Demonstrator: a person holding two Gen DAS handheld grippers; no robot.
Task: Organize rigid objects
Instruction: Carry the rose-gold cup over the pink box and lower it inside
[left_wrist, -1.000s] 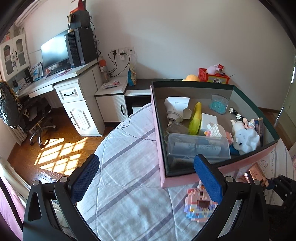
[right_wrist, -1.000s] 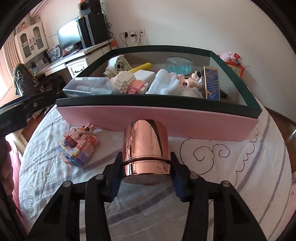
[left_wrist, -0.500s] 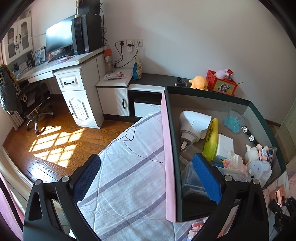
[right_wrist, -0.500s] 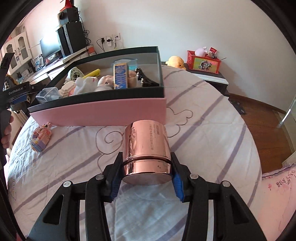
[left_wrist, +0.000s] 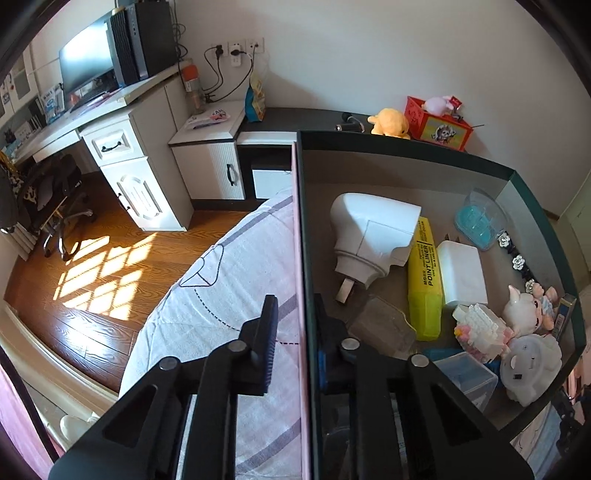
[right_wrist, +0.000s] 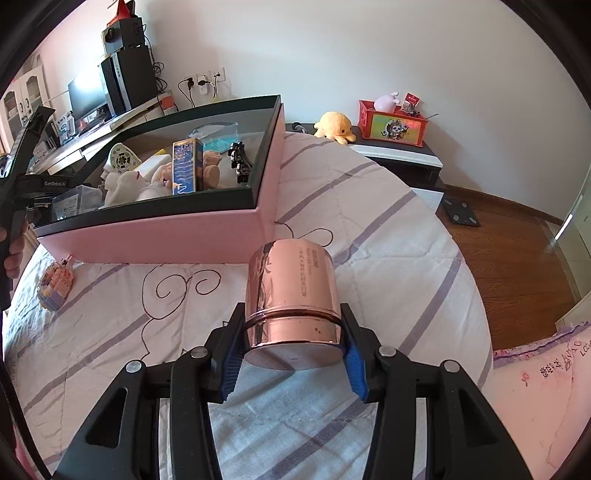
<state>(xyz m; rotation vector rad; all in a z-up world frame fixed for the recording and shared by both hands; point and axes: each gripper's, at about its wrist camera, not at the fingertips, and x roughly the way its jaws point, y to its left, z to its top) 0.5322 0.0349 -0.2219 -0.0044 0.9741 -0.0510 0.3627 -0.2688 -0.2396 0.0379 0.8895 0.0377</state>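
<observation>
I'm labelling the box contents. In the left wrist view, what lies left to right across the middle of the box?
White plug-in device → yellow highlighter → white block → clear blue case.

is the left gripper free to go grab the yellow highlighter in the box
Probably not as things stand: the left gripper is shut on the box wall, so it would have to let go first. The highlighter itself lies uncovered on top, beside the white plug.
</observation>
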